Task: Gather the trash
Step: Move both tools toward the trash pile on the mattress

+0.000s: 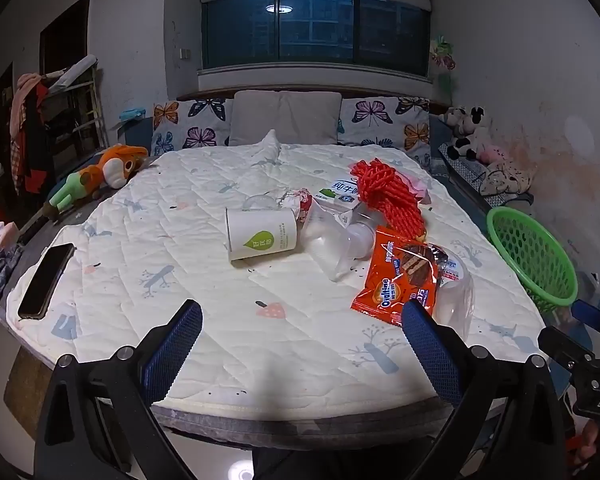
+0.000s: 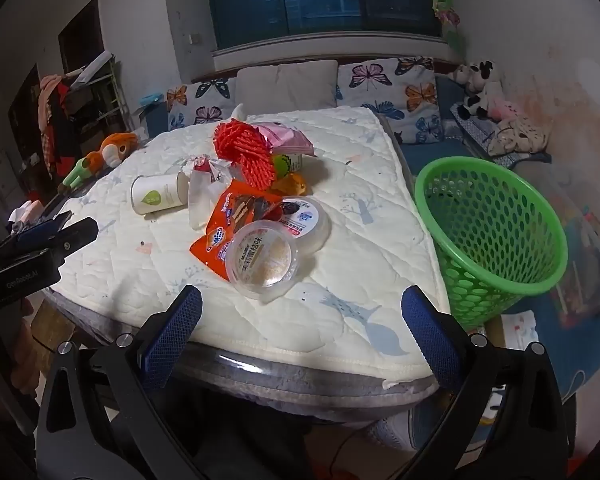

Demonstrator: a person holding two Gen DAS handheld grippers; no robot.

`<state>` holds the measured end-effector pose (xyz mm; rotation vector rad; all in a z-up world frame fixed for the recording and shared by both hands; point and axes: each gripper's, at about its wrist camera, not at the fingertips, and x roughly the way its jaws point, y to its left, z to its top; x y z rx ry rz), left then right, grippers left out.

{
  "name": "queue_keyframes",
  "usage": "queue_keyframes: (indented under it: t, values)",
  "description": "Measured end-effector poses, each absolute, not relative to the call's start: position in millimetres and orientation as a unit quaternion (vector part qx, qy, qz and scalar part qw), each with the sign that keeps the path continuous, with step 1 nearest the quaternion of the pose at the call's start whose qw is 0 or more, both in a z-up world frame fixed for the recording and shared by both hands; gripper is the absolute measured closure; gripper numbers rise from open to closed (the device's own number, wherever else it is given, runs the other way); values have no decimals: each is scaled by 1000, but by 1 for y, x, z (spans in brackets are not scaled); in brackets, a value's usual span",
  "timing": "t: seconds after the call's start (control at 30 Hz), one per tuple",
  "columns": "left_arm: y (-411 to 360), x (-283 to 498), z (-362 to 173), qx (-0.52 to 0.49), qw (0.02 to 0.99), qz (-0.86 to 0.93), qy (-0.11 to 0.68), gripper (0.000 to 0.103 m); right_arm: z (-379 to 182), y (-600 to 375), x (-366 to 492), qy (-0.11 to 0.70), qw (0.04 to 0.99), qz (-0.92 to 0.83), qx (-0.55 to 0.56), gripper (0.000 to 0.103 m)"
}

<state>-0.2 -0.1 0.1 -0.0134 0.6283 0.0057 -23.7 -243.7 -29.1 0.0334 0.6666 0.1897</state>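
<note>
The left hand-held gripper [image 1: 302, 336] hovers with its jaws spread wide and empty over the near edge of the bed [image 1: 204, 288]. Far to its left a phone [image 1: 46, 276] lies at the bed's edge. Ahead and slightly left of it, a paper cup [image 1: 260, 232] lies on its side. Ahead and to the right lies the rest of the trash: a clear plastic cup [image 1: 328, 240], a red net [image 1: 388, 196] beyond it, and an orange wrapper [image 1: 400, 276] just past the right fingertip.

The right hand-held gripper [image 2: 302, 334] is also wide open and holds nothing, over the bed's near corner. Straight ahead and close sits a clear tub [image 2: 262, 260], overlapping the orange wrapper [image 2: 236, 220]; a second tub [image 2: 306, 220] touches it behind. Farther ahead is the red net [image 2: 246, 152] with a pink packet [image 2: 288, 140] at its right. To the right, beside the bed, a green basket [image 2: 496, 232] stands tilted.
</note>
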Motion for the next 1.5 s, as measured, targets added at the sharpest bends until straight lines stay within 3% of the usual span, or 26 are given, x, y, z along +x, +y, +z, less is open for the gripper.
queue_keyframes:
  t: [1.5]
  values:
    - [1,5,-6,-16,948,2,318,6,-31,-237,-19,333,937,104,19,4]
